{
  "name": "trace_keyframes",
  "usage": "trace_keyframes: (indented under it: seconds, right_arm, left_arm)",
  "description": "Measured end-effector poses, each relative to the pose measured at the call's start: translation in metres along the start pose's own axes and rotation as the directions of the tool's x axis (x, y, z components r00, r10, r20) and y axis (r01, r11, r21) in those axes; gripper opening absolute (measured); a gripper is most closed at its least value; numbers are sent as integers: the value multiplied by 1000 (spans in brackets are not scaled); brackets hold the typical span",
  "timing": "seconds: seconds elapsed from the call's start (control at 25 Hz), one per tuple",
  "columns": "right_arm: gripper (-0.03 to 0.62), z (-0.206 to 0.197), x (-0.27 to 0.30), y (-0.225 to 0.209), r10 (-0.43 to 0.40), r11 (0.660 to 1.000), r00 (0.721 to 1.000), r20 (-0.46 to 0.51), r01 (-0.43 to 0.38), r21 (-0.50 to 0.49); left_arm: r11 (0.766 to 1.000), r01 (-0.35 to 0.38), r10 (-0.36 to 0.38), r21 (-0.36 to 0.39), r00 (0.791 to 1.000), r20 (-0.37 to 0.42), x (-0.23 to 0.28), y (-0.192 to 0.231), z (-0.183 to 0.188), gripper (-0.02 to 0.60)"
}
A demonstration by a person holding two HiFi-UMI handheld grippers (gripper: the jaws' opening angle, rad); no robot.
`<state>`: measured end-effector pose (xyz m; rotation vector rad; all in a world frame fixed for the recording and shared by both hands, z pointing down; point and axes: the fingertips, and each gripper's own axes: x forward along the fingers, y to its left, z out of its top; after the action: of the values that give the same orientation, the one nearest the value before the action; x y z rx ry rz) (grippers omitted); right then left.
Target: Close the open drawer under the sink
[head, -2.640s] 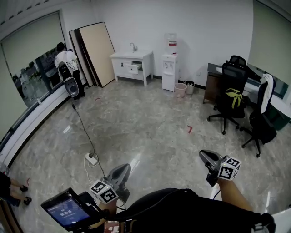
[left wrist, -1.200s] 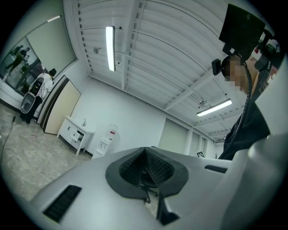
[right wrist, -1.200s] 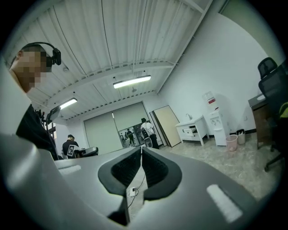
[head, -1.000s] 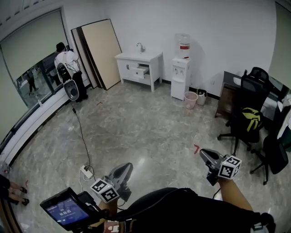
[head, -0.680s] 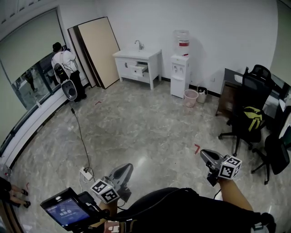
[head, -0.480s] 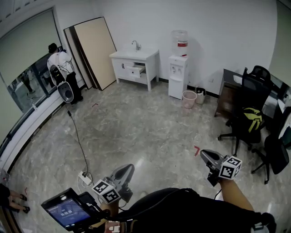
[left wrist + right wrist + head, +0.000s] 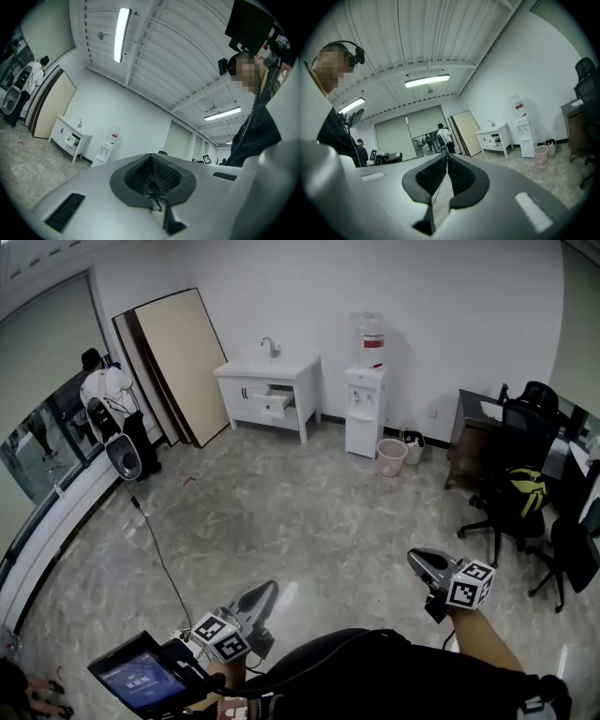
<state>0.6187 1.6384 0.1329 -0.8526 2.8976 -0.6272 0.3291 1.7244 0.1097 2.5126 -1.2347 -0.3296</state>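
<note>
**Drawer not reached: cabinet far across the room**

The white sink cabinet with a chrome tap (image 7: 267,382) stands against the far wall, well apart from both grippers. The white drawer (image 7: 276,403) in its right half is pulled out and not yet closed. The step in hand is judged to be the approach, with no contact made.

The left gripper (image 7: 266,589) is held low, its jaws pressed together with nothing between them. The right gripper (image 7: 418,560) is likewise pressed together and empty.

Next move, as judged: the grey marbled floor (image 7: 309,512) is to be crossed toward the cabinet. A gripper is then to be set on the drawer front and pushed straight in. Closed jaws should do for that.

- **Right of the cabinet:** a tall white water dispenser (image 7: 364,404) just beside it, a pink waste bin (image 7: 391,457) further right, and black office chairs (image 7: 514,491) well right, off the direct line.
- **Left of the cabinet:** a beige board (image 7: 173,362) leaned on the wall, then a person in a white top (image 7: 101,390) and a black speaker (image 7: 123,456).
- **In the way:** a thin black cable (image 7: 153,545) lies on the floor short of the cabinet, to its left. It is judged a trip risk only if the path drifts that way.
</note>
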Motion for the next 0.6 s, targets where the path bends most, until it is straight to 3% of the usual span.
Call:
trace_keyframes:
  seconds: [0.28, 0.6]
  right_arm:
    - [3, 1, 84, 0, 15, 1000, 1000, -23, -15, 1]
    - [3, 15, 142, -52, 42, 999, 998, -48, -41, 19]
  left_arm:
    - [999, -31, 31, -8, 999, 9, -13, 84, 27, 0]
    - [996, -90, 90, -27, 996, 11, 17, 135, 34, 0]
